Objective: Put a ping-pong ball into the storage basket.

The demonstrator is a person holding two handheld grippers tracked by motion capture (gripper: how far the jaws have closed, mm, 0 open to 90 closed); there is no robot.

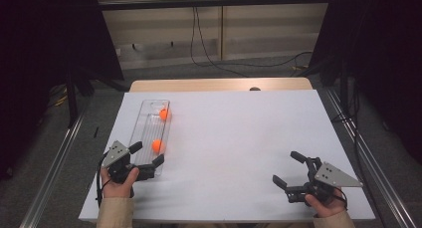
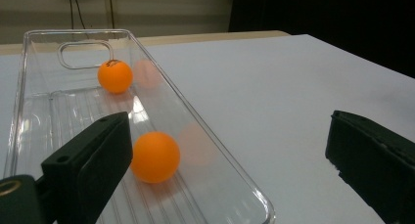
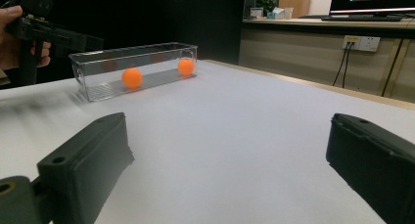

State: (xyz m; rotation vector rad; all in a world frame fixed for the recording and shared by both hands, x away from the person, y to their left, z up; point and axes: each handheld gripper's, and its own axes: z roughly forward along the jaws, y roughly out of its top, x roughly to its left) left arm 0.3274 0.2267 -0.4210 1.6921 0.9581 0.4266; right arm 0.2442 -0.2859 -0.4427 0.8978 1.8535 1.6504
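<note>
I have the left gripper (image 1: 145,156) at the near end of the clear tray (image 1: 146,116), its jaws spread wide, one over the tray and the other out over the white table (image 1: 239,138) to the tray's right. In the left gripper view one jaw sits inside the tray, just beside the near ball (image 2: 155,156); I can't tell whether it touches. The far ball (image 2: 115,76) rests up by the tray's far end, near the handle cutout, well apart from the near one. Both balls lie against the tray's right wall.

My right gripper (image 1: 291,169) is at the near right of the table, jaws also spread, holding nothing, well clear of the tray.

I judge the step in hand to be picking the near ball out. To do it well I'd shift the left gripper so both jaws drop inside the tray walls, straddling the ball rather than the wall. The ball is smooth and will roll at a nudge, so I'd come down centred, close slowly, and pinch across its widest part. The tray looks light; bumping its wall could slide it.
</note>
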